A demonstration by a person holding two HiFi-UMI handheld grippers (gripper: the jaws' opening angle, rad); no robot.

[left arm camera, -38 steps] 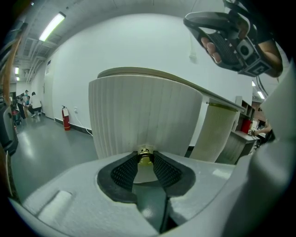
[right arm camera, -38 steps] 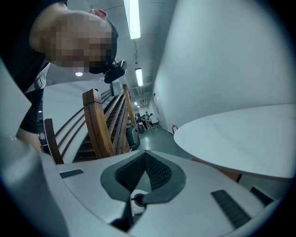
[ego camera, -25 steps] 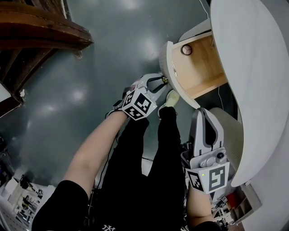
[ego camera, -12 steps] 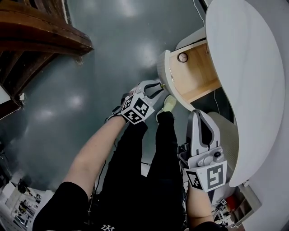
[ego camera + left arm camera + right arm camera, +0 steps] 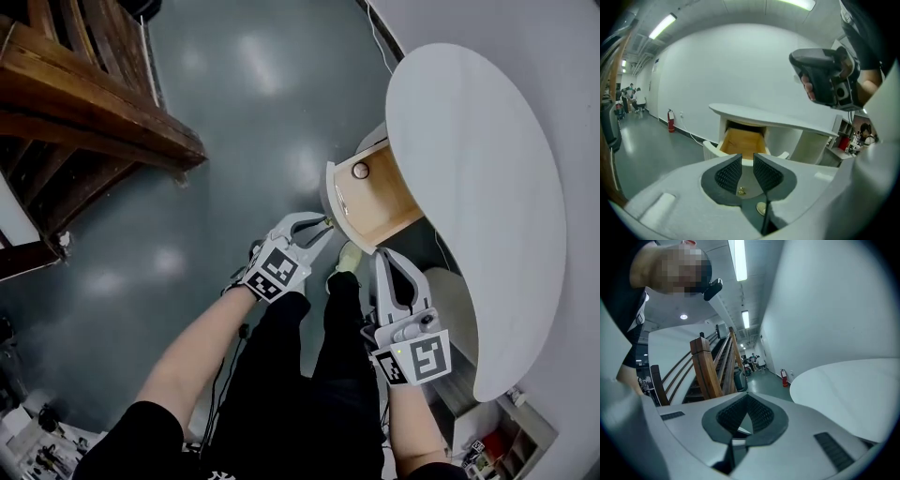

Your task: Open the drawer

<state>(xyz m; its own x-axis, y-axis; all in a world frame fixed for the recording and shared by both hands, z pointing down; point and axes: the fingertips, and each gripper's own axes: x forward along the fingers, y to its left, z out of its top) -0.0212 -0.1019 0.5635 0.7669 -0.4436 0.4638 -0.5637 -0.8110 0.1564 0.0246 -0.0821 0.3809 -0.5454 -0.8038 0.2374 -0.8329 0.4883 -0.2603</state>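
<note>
Drawer stands pulled out from under the white worktop, its wooden inside showing. A second ago my left claw sat lower, with its tips at the brass knob. Now it has lifted (the knob shows below the pads, untouched), and its jaws are closing on nothing, just beside the drawer front. My right claw has risen too, jaws together and empty, near the worktop's edge.
</note>
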